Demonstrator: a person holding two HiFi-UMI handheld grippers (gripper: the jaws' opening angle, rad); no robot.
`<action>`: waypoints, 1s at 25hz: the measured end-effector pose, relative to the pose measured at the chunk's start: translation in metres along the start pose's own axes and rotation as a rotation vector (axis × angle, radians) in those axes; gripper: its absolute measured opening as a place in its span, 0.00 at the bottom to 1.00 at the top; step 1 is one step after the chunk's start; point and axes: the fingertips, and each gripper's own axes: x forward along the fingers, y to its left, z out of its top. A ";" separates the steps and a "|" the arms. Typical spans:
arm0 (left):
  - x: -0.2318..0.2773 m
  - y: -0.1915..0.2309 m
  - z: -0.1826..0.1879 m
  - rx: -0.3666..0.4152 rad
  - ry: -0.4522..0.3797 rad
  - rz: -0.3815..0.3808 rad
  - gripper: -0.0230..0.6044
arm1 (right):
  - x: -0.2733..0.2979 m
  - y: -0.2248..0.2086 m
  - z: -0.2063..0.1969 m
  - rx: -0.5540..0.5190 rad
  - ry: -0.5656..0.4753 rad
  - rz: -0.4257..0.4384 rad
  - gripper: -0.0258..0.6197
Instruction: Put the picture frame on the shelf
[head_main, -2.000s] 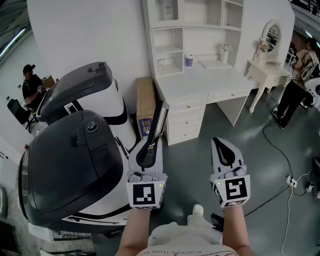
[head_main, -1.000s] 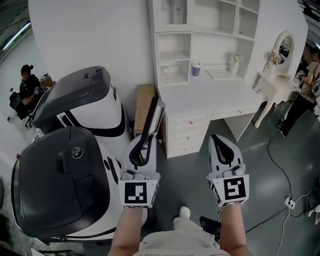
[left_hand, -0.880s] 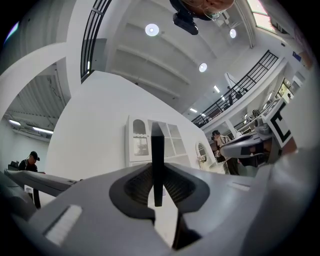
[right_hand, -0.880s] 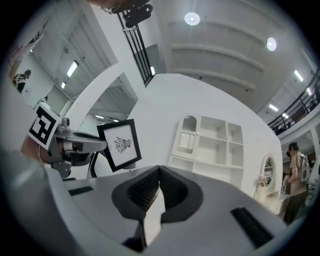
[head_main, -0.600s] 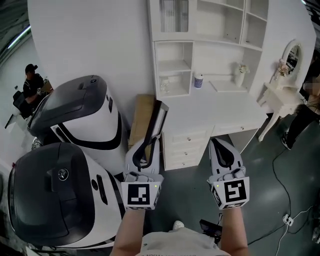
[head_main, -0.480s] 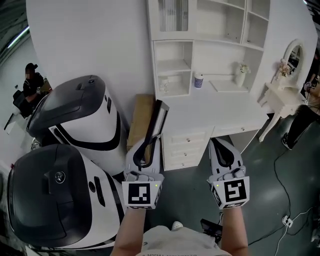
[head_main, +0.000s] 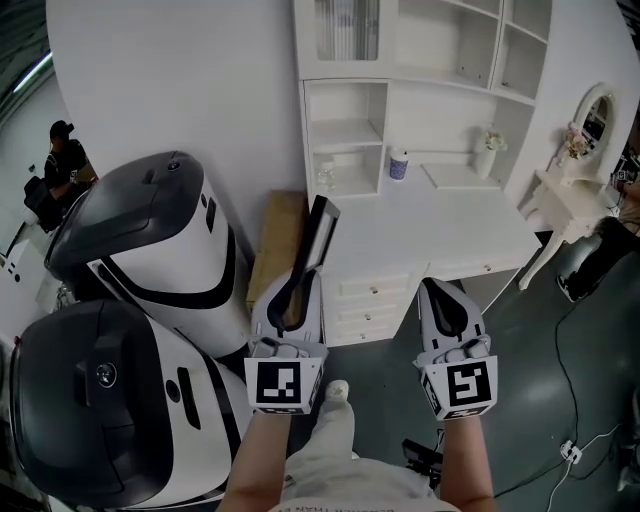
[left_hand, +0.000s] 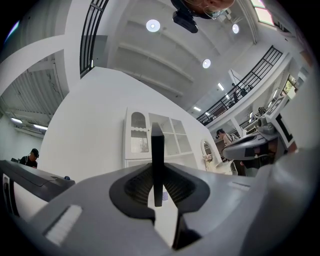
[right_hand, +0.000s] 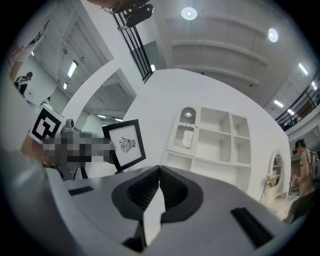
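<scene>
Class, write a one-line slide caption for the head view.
Left gripper holds a black picture frame edge-on before the white shelf unit; right gripper is shut, empty.

Bright, even light comes from round ceiling lamps (right_hand: 189, 13) above me; shadows are soft. Both gripper views bulge and go black at the corners; the head view bends at its edges.

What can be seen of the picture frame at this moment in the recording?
The picture frame has a thin black border around a white sheet with a small dark drawing. It stands upright, slightly tilted, pinched by its lower part between the jaws of the left gripper, whose own view shows it edge-on as a dark bar. Nothing else touches it. It is in the air, short of the white shelf unit.
</scene>
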 end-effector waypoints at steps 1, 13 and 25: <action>0.006 0.001 -0.002 -0.004 0.004 -0.002 0.14 | 0.005 -0.003 0.000 -0.002 0.001 -0.003 0.05; 0.113 0.032 -0.041 -0.046 -0.017 -0.020 0.14 | 0.098 -0.048 -0.035 -0.029 0.026 -0.022 0.05; 0.235 0.064 -0.075 -0.063 -0.020 -0.040 0.14 | 0.208 -0.097 -0.062 -0.022 0.048 -0.031 0.05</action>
